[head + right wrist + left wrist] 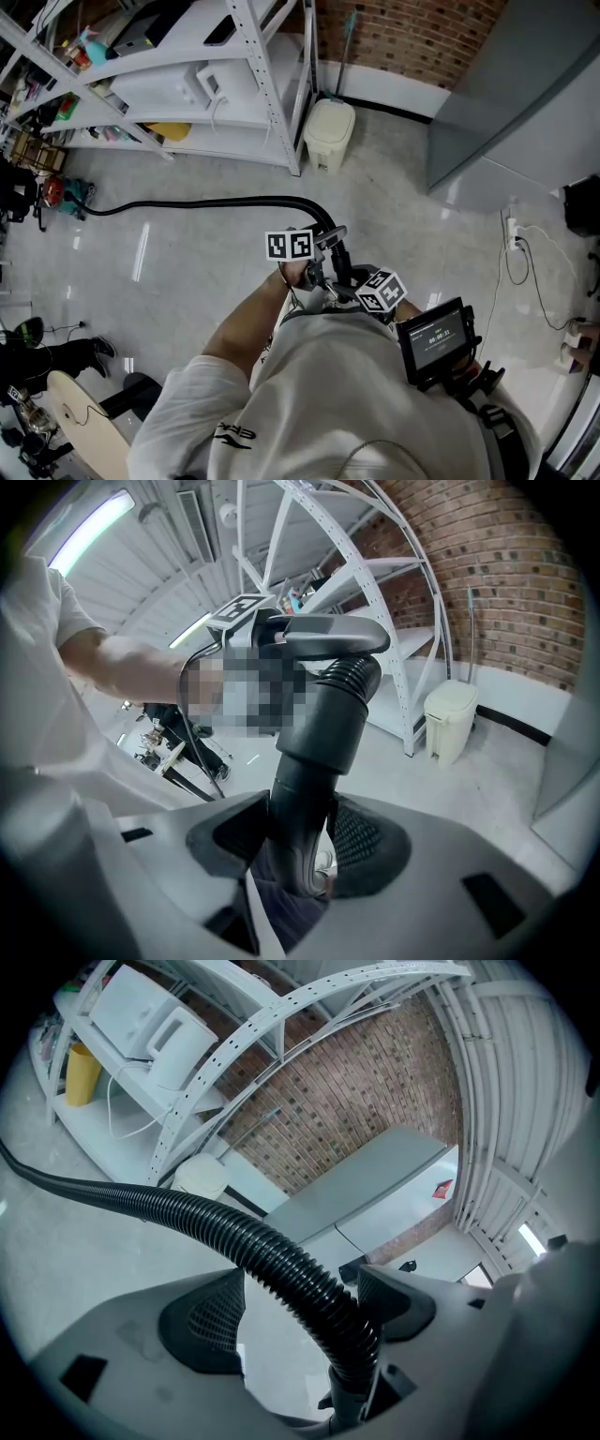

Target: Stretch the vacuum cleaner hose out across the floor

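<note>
Left claw (300,1279): the jaws stood apart with the black ribbed hose (216,1218) passing between them. The hose lay against the pad at that view's right, and floor showed between it and the other pad.

Right claw (302,808): the jaws were clamped on the hose's rigid dark handle (314,752), one pad on each side, and the tube rose to a curved grip above.

In the head view both claws were held close together in front of the person's white shirt (319,394).

From there the hose arched over and ran left along the pale floor (187,281) in a long, nearly straight line, passing in front of the white shelving rack (253,103). Its far end lay near a teal item (70,197) at the left edge — the join could not be made out.

A small white bin (330,131) stood beside the rack, near the brick wall (412,33).
</note>
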A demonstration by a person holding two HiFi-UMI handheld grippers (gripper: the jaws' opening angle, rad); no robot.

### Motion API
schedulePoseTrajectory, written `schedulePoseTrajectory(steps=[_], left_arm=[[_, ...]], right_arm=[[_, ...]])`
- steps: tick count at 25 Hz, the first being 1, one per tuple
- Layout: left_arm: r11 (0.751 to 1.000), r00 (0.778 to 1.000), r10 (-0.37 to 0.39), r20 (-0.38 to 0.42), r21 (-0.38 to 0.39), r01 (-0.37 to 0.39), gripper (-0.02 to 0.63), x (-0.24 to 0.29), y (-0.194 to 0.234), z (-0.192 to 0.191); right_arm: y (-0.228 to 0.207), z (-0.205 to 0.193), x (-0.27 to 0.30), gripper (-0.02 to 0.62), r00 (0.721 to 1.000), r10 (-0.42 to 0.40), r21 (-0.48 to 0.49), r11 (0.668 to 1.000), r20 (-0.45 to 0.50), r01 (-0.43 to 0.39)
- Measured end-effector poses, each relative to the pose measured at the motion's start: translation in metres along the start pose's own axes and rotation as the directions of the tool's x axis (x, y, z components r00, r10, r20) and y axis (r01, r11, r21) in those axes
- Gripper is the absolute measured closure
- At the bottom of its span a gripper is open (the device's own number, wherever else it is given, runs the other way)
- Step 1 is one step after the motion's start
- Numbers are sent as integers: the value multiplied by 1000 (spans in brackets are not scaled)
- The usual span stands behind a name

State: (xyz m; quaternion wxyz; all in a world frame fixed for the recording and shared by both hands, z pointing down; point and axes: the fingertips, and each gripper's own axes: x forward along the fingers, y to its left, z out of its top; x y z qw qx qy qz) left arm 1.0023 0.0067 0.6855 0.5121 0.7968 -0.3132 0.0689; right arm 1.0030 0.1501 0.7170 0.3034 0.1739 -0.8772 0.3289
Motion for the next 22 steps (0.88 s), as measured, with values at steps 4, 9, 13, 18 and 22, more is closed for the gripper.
schedulePoseTrajectory(steps=[4, 9, 13, 18, 22], left_arm=[[1000, 1000, 4, 4, 4, -4, 254, 1, 1, -1], [1000, 1000, 9, 8, 8, -9, 253, 1, 2, -1], [1000, 1000, 12, 8, 10, -12, 255, -1, 1, -1], [1000, 1000, 17, 6, 14, -17, 254, -3, 0, -4], [1000, 1000, 20, 3, 18, -20, 254, 0, 3, 0]], right_arm=[[-1, -1, 0, 408, 1000, -3, -3, 1000, -1, 3], [-2, -2, 1, 408, 1000, -5, -11, 1000, -3, 5], [0, -3, 1, 408, 1000, -7, -13, 1000, -8, 7], [2, -5, 1, 408, 1000, -7, -18, 1000, -10, 7], [-1, -2, 1, 408, 1000, -11, -17, 1000, -13, 11]])
